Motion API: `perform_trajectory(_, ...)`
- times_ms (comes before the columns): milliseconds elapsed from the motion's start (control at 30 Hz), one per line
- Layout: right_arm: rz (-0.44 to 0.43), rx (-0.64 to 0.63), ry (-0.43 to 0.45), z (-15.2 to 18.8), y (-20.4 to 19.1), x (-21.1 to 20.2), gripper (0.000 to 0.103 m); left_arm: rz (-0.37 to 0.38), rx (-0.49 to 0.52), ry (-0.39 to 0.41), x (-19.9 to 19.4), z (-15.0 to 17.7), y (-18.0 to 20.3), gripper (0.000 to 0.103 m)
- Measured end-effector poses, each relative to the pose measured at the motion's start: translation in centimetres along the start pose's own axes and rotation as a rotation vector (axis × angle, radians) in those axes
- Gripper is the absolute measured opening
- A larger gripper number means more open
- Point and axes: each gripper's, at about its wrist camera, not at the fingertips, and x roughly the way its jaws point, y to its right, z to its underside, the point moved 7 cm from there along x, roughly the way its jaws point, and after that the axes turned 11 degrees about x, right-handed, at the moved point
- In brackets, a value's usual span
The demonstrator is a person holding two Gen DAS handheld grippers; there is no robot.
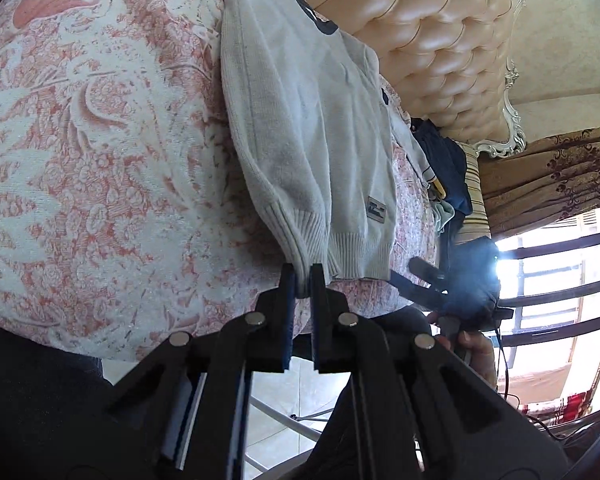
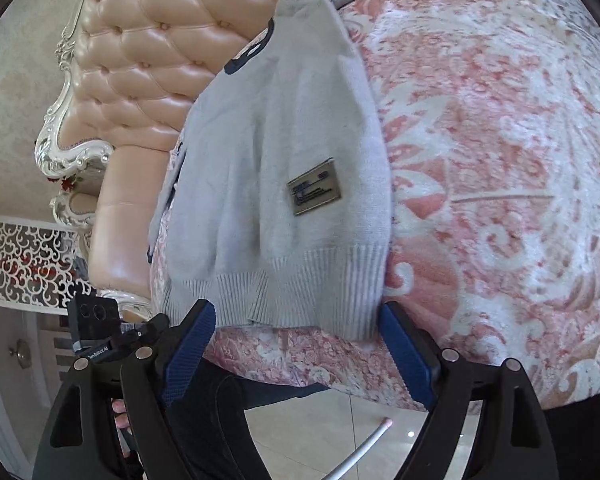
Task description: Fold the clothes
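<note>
A pale grey knitted sweater (image 1: 308,120) lies on the bed, its ribbed hem at the near edge. My left gripper (image 1: 303,280) is shut on the ribbed cuff (image 1: 300,256) at the hem's left corner. In the right wrist view the sweater (image 2: 276,140) shows a small metal-look label (image 2: 314,186). My right gripper (image 2: 296,316) stands open, its blue pads (image 2: 400,344) wide apart on either side of the hem, not pressing on it. The left wrist view shows the right gripper (image 1: 410,276) at the hem's right corner, held by a hand (image 1: 474,350).
A pink and white floral bedspread (image 1: 100,140) covers the bed. A tufted peach headboard (image 1: 440,40) stands behind. Dark blue clothes (image 1: 448,168) are piled by it. A barred window (image 1: 560,280) and tiled floor (image 2: 340,420) with a white tube (image 2: 364,448) lie beyond the bed's edge.
</note>
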Motion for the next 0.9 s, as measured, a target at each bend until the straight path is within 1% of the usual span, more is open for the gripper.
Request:
perform_trajectory(33,0.007,-0.018,-0.004,0.0,-0.3,0.2,0.059,0.000,-0.001,0.002,0.0,0.0,0.1,0.008)
perform_trajectory(67,0.007,-0.027,-0.009,0.1,-0.6,0.3,0.016,0.001,-0.001,0.004,-0.1,0.1,0.1,0.008)
perform_trajectory(100,0.005,-0.034,-0.014,0.1,-0.8,0.5,0.010,0.001,-0.001,0.007,-0.2,0.1,0.2,0.008)
perform_trajectory(200,0.010,-0.044,-0.005,0.0,-1.1,0.2,0.009,-0.002,0.002,0.022,-1.0,0.1,0.3,0.008)
perform_trajectory(300,0.006,-0.054,0.033,-0.3,-1.5,-1.4,0.008,-0.014,0.008,0.042,-1.9,0.1,0.4,0.007)
perform_trajectory(400,0.013,-0.056,0.062,-0.4,-1.4,-2.9,0.008,-0.026,-0.016,0.052,-2.6,0.3,-0.1,0.007)
perform_trajectory(467,0.026,-0.049,0.071,-0.4,-1.0,-3.4,0.008,-0.036,-0.053,0.039,-2.3,0.9,-1.0,0.007)
perform_trajectory(633,0.082,0.001,0.046,0.1,1.5,-2.0,0.008,-0.094,-0.151,-0.021,-0.6,3.0,-4.2,0.007)
perform_trajectory(767,0.124,0.026,0.041,0.2,3.2,-1.4,0.008,-0.119,-0.166,-0.045,0.4,3.5,-5.4,0.007)
perform_trajectory(867,0.142,0.011,0.034,0.1,3.1,-1.1,0.008,-0.100,-0.187,-0.051,0.7,3.5,-5.9,0.009)
perform_trajectory(900,0.147,0.008,0.031,0.0,3.0,-1.1,0.008,-0.097,-0.177,-0.057,0.6,3.6,-5.7,0.010)
